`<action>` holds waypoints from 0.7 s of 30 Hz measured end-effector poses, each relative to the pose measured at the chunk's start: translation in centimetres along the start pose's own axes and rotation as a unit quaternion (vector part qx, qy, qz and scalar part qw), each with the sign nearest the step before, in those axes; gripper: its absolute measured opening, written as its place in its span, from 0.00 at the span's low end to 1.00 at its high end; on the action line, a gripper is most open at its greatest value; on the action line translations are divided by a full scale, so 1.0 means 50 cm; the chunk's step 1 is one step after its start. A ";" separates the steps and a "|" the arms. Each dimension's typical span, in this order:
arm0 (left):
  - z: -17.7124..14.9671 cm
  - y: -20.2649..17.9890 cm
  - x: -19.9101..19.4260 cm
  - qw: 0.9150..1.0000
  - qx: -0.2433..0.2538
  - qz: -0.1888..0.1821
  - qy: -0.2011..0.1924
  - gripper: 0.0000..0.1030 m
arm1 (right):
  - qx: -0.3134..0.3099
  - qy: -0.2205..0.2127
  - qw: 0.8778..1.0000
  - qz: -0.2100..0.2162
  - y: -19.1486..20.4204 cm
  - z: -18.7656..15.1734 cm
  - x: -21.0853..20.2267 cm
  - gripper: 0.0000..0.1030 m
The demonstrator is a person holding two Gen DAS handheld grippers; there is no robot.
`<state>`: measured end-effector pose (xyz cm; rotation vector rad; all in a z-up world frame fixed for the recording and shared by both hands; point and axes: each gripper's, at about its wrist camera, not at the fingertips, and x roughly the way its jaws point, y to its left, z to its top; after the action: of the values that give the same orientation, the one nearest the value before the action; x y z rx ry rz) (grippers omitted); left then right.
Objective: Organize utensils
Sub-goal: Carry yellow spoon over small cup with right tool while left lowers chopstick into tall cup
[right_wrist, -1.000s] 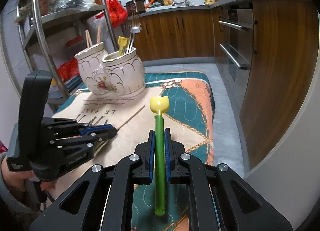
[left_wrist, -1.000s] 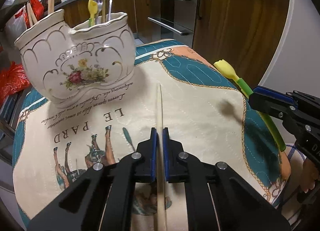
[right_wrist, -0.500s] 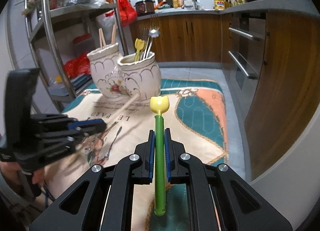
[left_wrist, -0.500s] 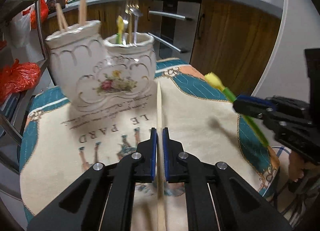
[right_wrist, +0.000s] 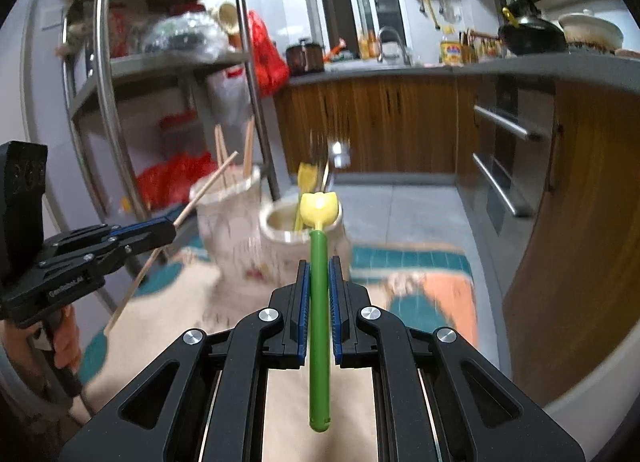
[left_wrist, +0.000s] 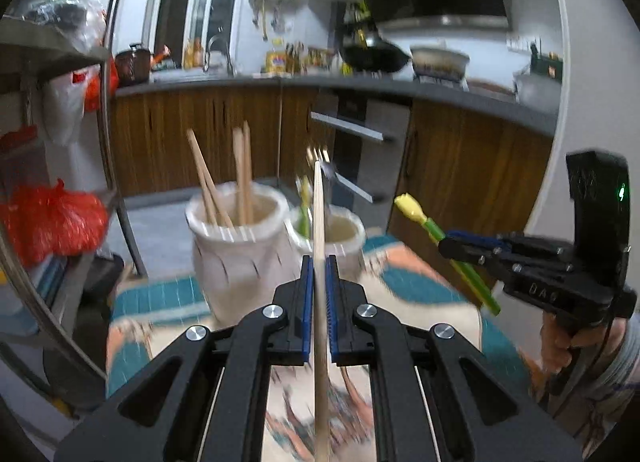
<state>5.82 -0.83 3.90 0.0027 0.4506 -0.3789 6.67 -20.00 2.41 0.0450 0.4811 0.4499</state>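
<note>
My left gripper [left_wrist: 319, 262] is shut on a wooden chopstick [left_wrist: 319, 222], raised above the table and pointing at the white ceramic holder. The holder's left cup [left_wrist: 236, 246] holds several chopsticks; its right cup [left_wrist: 344, 238] holds a yellow utensil and metal cutlery. My right gripper [right_wrist: 319, 262] is shut on a green-handled utensil with a yellow head [right_wrist: 319, 206], held up in front of the right cup [right_wrist: 288, 238]. Each gripper shows in the other's view: the right one [left_wrist: 448, 246] and the left one [right_wrist: 168, 228].
The holder stands on a table with a printed teal and cream cloth [left_wrist: 420, 282]. A metal shelf rack [right_wrist: 112, 102] with red bags stands at the left. Wooden kitchen cabinets and an oven [right_wrist: 504, 166] lie behind and to the right.
Both grippers have risen and tilted up with their utensils. The holder now sits lower in both views and I look into its cups from above.
</note>
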 end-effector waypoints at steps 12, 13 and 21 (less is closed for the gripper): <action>0.146 0.108 0.091 0.989 -0.067 -0.013 -0.128 0.06 | 0.107 -0.093 0.986 0.092 -0.035 0.134 0.149 0.10; 0.150 0.111 0.100 0.989 -0.070 -0.011 -0.133 0.06 | 0.112 -0.094 0.985 0.095 -0.036 0.136 0.160 0.10; 0.137 0.123 0.140 0.983 -0.057 0.032 -0.174 0.06 | 0.084 -0.114 0.988 0.066 -0.011 0.124 0.230 0.10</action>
<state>16.75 1.79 6.59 -0.1579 0.1253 -0.2832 18.83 -15.18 2.78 0.2894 0.2901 0.5265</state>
